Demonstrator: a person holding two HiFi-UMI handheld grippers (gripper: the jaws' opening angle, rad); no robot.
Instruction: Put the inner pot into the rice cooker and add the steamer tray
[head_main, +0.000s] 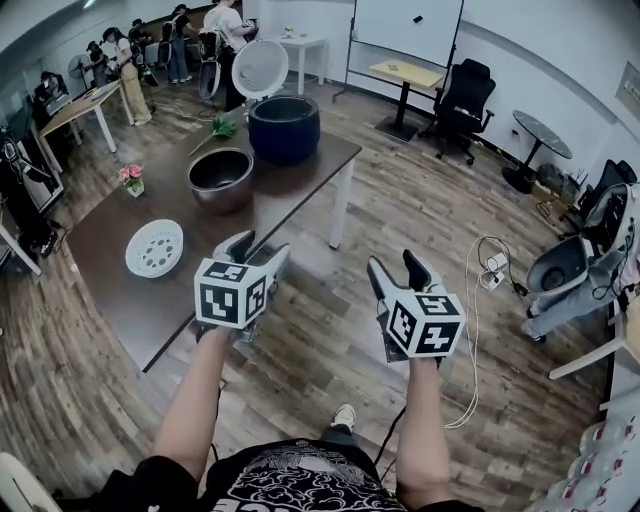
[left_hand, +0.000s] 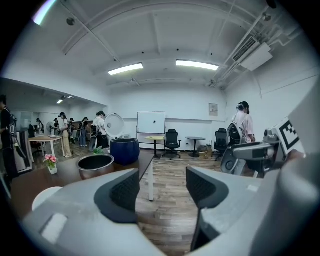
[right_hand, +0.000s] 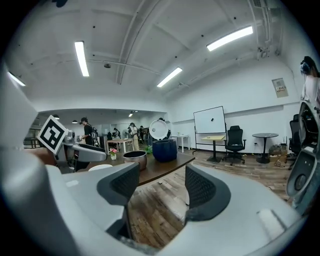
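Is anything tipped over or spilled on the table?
Nothing stands out. The rice cooker stands upright with its lid open, the inner pot sits upright beside it, and the steamer tray lies flat on the table. No spill shows.

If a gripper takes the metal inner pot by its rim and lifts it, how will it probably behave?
The inner pot looks like rigid metal, so it should keep its shape. Its glossy wall may slip in the jaws. It sits wide and low, so a push would likely slide it, not tip it.
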